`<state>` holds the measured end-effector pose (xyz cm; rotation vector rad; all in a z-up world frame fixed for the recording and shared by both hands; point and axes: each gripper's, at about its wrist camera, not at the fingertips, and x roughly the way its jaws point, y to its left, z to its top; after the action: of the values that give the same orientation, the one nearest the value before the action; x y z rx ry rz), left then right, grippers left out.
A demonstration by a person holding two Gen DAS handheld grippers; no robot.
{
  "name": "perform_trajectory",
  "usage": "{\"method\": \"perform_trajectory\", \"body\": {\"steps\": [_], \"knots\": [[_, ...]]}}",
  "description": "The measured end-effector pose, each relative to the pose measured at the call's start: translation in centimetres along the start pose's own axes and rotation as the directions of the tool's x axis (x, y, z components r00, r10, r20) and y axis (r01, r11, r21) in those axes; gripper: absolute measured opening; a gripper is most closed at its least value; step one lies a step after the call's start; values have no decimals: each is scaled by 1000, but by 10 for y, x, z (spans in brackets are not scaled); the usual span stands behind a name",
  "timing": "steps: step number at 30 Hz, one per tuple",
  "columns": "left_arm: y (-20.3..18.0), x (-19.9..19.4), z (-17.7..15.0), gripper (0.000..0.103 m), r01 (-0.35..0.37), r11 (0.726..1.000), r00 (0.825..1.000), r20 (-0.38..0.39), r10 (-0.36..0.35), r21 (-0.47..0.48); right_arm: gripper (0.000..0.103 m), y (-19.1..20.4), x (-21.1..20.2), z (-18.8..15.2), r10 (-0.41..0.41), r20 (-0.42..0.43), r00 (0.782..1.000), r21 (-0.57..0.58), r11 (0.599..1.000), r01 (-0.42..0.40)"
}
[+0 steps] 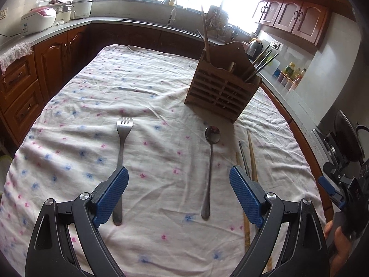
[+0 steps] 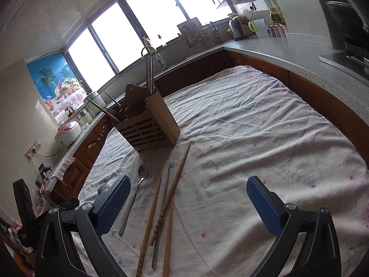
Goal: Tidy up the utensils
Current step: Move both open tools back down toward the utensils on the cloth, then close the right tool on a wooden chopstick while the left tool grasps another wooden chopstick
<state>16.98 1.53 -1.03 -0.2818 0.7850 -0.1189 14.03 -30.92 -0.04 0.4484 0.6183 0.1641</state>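
Observation:
A wooden utensil holder (image 1: pixel 222 92) stands on the floral tablecloth (image 1: pixel 150 80), with chopsticks and utensils standing in it; it also shows in the right wrist view (image 2: pixel 147 127). A steel fork (image 1: pixel 122 147) and a steel spoon (image 1: pixel 211 161) lie flat in front of my left gripper (image 1: pixel 178 180), which is open and empty above them. Several wooden chopsticks (image 2: pixel 176 180) and a metal chopstick (image 2: pixel 165 196) lie beside the spoon (image 2: pixel 138 189) under my right gripper (image 2: pixel 188 189), which is open and empty.
Kitchen counters (image 2: pixel 288 53) with wooden cabinets wrap around the table. A rice cooker (image 1: pixel 38 20), pots, a sink tap (image 1: pixel 171 11), a kettle (image 2: pixel 235 28) and jars stand on them. The right gripper shows at the right edge of the left wrist view (image 1: pixel 339 189).

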Motion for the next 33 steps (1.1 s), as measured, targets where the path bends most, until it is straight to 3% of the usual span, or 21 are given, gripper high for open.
{"method": "perform_trajectory", "body": {"steps": [16, 23, 33], "knots": [[-23, 20, -4, 91, 26, 998, 998, -65, -22, 49, 98, -4, 30, 5, 1, -59, 998, -8, 1000, -2], [-37, 35, -1, 88, 48, 996, 995, -94, -40, 78, 65, -3, 70, 19, 4, -127, 992, -17, 1000, -6], [-38, 57, -1, 80, 66, 994, 987, -150, -53, 85, 40, 18, 154, 38, -5, -239, 971, -74, 997, -13]]}}
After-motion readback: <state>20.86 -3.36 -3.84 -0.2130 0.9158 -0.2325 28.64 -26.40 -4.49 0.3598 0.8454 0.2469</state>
